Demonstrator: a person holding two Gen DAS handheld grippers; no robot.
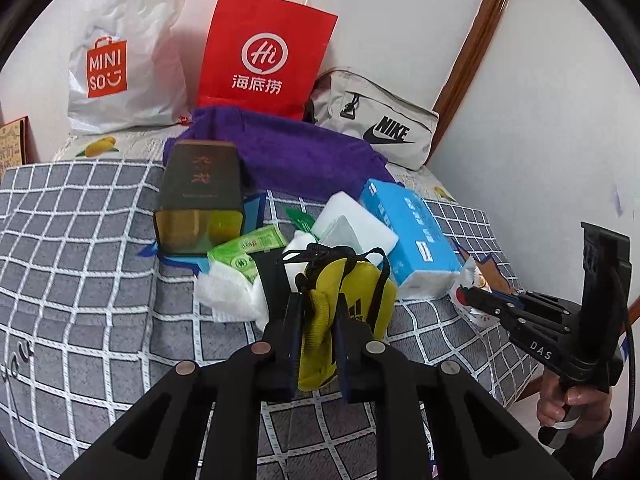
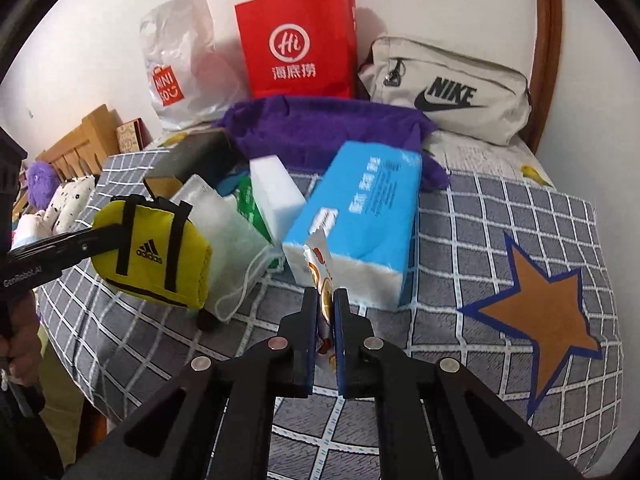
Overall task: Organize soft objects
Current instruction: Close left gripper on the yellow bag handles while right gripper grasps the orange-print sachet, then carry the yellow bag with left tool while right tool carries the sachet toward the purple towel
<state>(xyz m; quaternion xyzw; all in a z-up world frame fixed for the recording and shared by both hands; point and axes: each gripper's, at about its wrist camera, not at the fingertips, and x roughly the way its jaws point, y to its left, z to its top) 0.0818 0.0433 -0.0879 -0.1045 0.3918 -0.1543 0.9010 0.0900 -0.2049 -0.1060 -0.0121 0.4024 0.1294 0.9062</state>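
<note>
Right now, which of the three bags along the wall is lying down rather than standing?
The beige Nike bag, rightmost; the red Haidilao paper bag and white Miniso plastic bag stand upright.

Yellow pouch (image 1: 348, 312) with black straps and logo. Light-blue tissue pack (image 2: 360, 216), white at its end. Purple towel (image 1: 288, 152). Red paper bag (image 1: 264, 48) with white emblem. White plastic bag (image 1: 128, 52) with orange print. Grey blanket (image 1: 80, 260) with white grid; brown, blue-edged star (image 2: 548, 312).
</note>
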